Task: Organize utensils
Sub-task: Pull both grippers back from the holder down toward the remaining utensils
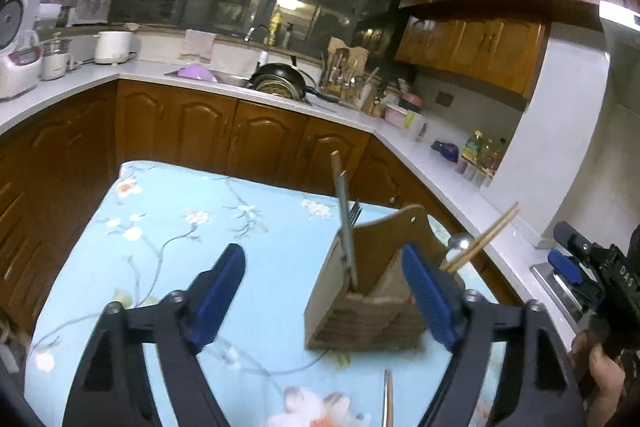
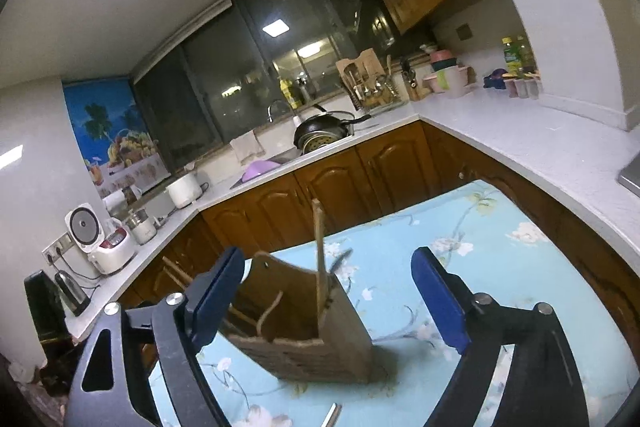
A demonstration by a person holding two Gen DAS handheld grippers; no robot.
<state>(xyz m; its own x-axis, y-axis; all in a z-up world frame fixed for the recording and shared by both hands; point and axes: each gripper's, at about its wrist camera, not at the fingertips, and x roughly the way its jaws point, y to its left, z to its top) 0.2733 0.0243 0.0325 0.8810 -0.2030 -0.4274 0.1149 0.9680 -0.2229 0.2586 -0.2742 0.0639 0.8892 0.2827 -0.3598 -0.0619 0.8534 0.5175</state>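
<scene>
A wooden utensil holder (image 1: 360, 303) stands on the floral blue tablecloth (image 1: 192, 247). It holds a fork (image 1: 349, 223) with a wooden handle, a spoon (image 1: 458, 241) and chopsticks (image 1: 484, 239). My left gripper (image 1: 324, 303) is open and empty, its right finger in front of the holder. My right gripper (image 2: 332, 303) is open and empty above the holder (image 2: 312, 331), which shows the fork (image 2: 320, 259) upright. The right gripper also shows at the right edge of the left wrist view (image 1: 576, 263). A loose utensil tip (image 1: 387, 399) lies on the cloth near me, also in the right wrist view (image 2: 332, 413).
White counters (image 1: 420, 147) with brown cabinets wrap around the table. A sink with a black pan (image 1: 284, 79), a utensil rack (image 1: 344, 71), rice cookers (image 1: 20, 63) and bottles (image 1: 480, 151) stand on them. A steel surface (image 1: 556, 287) lies at the right.
</scene>
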